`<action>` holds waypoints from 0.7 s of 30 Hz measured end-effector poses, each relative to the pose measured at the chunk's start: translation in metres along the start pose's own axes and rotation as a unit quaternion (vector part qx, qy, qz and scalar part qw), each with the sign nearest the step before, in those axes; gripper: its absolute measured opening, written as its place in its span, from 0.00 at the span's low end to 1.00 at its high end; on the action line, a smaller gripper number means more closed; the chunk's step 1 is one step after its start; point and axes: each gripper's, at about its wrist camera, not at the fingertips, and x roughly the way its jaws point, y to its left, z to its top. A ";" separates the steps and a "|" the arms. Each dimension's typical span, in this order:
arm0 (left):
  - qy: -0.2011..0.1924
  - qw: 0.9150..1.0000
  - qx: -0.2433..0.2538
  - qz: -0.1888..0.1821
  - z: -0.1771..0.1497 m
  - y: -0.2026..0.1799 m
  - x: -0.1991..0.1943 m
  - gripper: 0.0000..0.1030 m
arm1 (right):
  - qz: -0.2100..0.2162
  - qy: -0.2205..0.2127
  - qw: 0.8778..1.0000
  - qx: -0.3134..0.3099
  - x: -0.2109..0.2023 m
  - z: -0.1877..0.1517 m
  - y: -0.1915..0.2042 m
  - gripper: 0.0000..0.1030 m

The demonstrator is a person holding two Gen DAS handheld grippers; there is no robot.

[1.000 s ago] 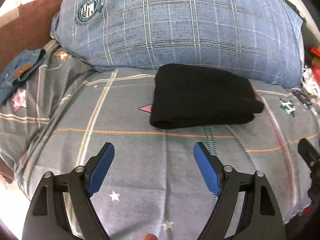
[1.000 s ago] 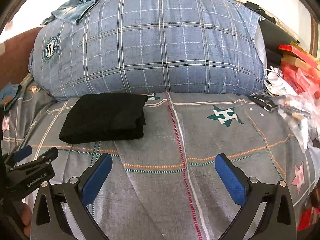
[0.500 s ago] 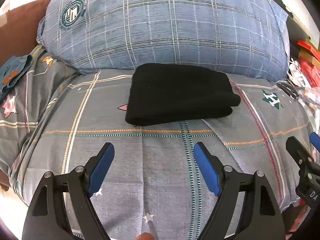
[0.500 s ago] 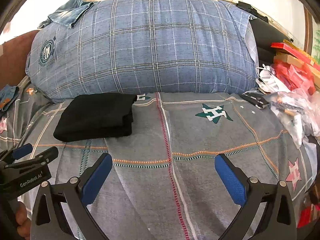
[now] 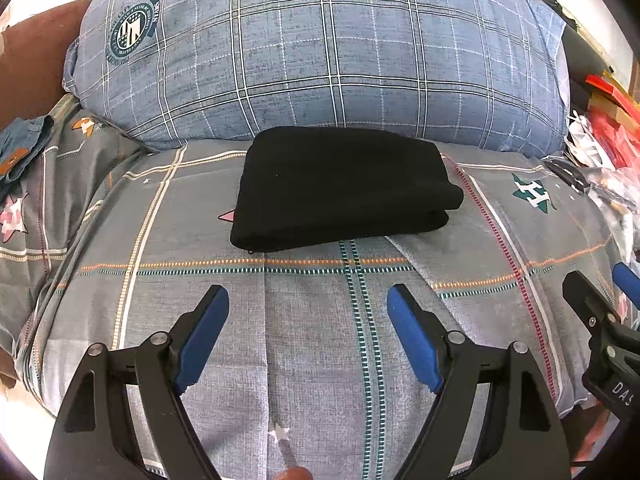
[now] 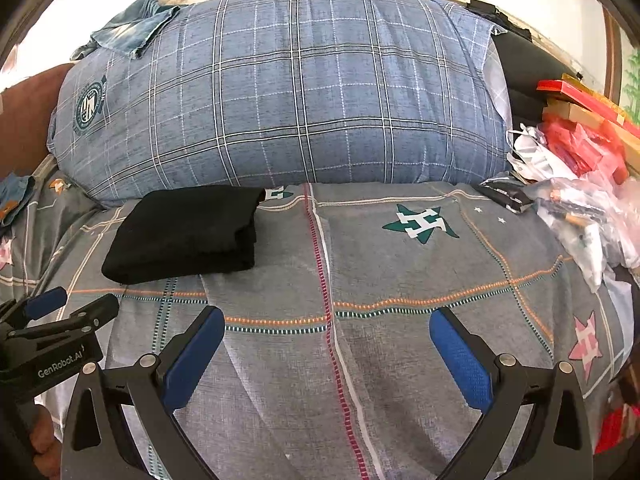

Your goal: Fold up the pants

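Observation:
The black pants [image 5: 344, 188] lie folded into a flat rectangle on the grey patterned bedsheet [image 5: 320, 360], against the big blue plaid pillow. In the right wrist view the black pants [image 6: 188, 232] sit at the left. My left gripper [image 5: 308, 300] is open and empty, held above the sheet just in front of the pants. My right gripper [image 6: 326, 320] is open and empty, to the right of the pants over bare sheet. The left gripper also shows at the right wrist view's left edge [image 6: 60, 320].
A large blue plaid pillow [image 5: 320, 60] stands behind the pants. Denim clothing lies at the far left [image 5: 20, 148] and on top of the pillow [image 6: 128, 32]. Plastic bags and red boxes [image 6: 580, 168] are piled at the right.
Both grippers have shifted a little, so the pants sit more centred in the left view. The pants have not moved. Both grippers stay open.

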 end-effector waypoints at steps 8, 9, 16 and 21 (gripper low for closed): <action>-0.001 1.000 0.008 -0.001 0.000 -0.006 0.001 0.80 | 0.001 -0.002 1.000 0.002 0.000 -0.002 -0.006 1.00; -0.001 1.000 0.009 -0.001 0.000 -0.007 0.000 0.80 | 0.000 -0.002 1.000 0.004 0.001 -0.002 -0.007 1.00; 0.000 1.000 0.016 -0.001 -0.001 -0.012 0.002 0.80 | -0.006 0.005 1.000 0.005 0.004 -0.003 -0.017 1.00; 0.002 1.000 0.020 -0.002 -0.001 -0.016 0.002 0.80 | -0.008 0.013 1.000 0.009 0.007 -0.005 -0.022 1.00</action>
